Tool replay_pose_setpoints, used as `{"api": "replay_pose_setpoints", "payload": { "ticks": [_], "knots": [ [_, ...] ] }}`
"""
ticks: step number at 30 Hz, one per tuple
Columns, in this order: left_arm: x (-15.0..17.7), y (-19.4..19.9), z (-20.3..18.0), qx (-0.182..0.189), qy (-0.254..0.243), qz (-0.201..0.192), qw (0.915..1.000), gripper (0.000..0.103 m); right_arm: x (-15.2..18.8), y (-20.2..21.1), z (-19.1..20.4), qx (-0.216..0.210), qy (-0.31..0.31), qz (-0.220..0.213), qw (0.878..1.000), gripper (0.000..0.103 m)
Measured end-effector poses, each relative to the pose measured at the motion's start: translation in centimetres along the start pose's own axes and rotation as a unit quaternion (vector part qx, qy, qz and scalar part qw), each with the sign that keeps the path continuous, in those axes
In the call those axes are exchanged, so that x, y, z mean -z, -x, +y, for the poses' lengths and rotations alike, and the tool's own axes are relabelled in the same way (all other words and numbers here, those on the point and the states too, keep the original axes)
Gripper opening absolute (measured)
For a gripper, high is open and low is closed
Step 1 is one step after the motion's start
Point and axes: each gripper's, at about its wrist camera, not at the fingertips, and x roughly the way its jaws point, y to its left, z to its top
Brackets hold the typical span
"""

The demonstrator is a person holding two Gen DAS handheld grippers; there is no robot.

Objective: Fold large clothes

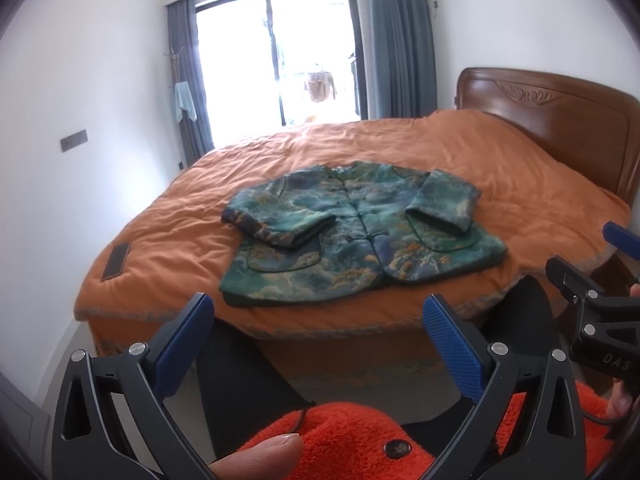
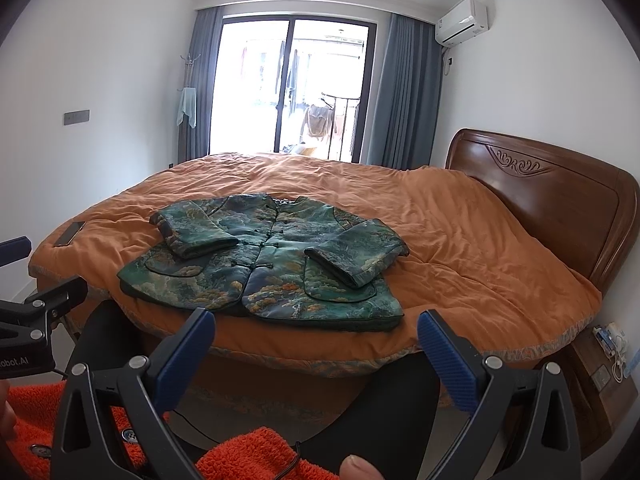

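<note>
A green patterned jacket (image 1: pixel 356 232) with knot buttons lies flat, front up, on the orange bedspread (image 1: pixel 500 176), near the bed's front edge. Both sleeves are folded in across its chest. It also shows in the right wrist view (image 2: pixel 272 264). My left gripper (image 1: pixel 318 312) is open and empty, held back from the bed, above my legs. My right gripper (image 2: pixel 316 326) is open and empty too, short of the jacket's hem. The right gripper shows at the right edge of the left wrist view (image 1: pixel 592 276).
A dark flat device (image 1: pixel 116 261) lies on the bed's left corner. A carved wooden headboard (image 2: pixel 552 200) stands at the right, a bedside stand with cables (image 2: pixel 608 356) beside it. A glass balcony door (image 2: pixel 292 88) with grey curtains is behind the bed.
</note>
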Motion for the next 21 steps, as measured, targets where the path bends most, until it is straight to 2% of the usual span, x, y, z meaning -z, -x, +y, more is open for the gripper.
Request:
{"api": "replay_pose_setpoints", "payload": {
  "ticks": [21],
  "knots": [
    [0.05,0.03,-0.03,0.000,-0.002,0.000,1.0000,0.103,0.16,-0.13,0.35,-0.001,0.000,0.003,1.000,0.103]
  ]
}}
